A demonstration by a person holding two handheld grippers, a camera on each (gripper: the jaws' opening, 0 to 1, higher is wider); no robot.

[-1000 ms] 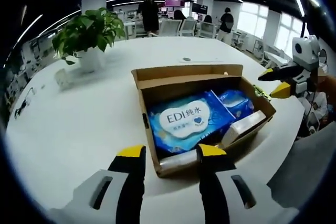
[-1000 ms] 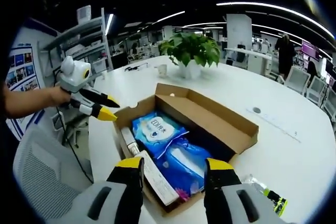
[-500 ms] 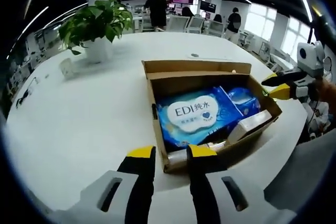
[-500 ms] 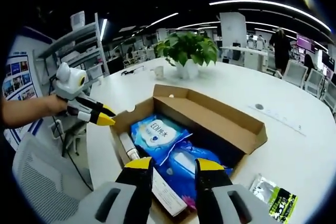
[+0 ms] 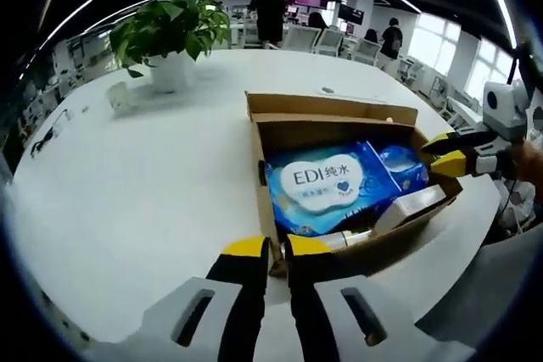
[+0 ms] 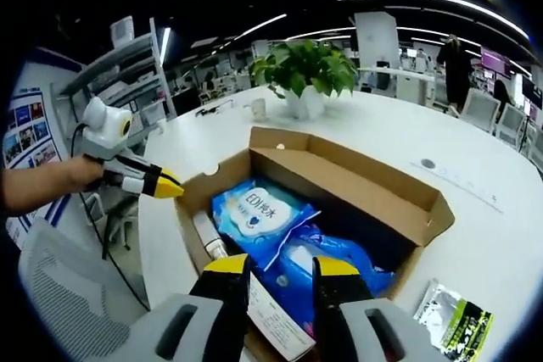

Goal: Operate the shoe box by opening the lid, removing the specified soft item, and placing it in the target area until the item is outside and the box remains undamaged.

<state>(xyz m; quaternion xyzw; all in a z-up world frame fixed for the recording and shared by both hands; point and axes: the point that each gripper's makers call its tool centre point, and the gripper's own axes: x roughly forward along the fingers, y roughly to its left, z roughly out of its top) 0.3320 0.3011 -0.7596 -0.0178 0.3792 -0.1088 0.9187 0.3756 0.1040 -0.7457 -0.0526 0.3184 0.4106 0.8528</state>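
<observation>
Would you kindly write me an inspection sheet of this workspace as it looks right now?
Surface: white table, mostly bare around the box.
Job's things: cardboard shoe box with lid folded back; inside lie a blue wipes pack, a second blue pack, a white carton and a small tube.
Clutter: green-and-silver sachet on the table beside the box; potted plant.
Grippers: left gripper nearly closed at the box's near wall; right gripper narrowly parted over the box.
Cables: a dark cable at the far table edge.
Surroundings: open office with shelving, chairs and people standing.
</observation>
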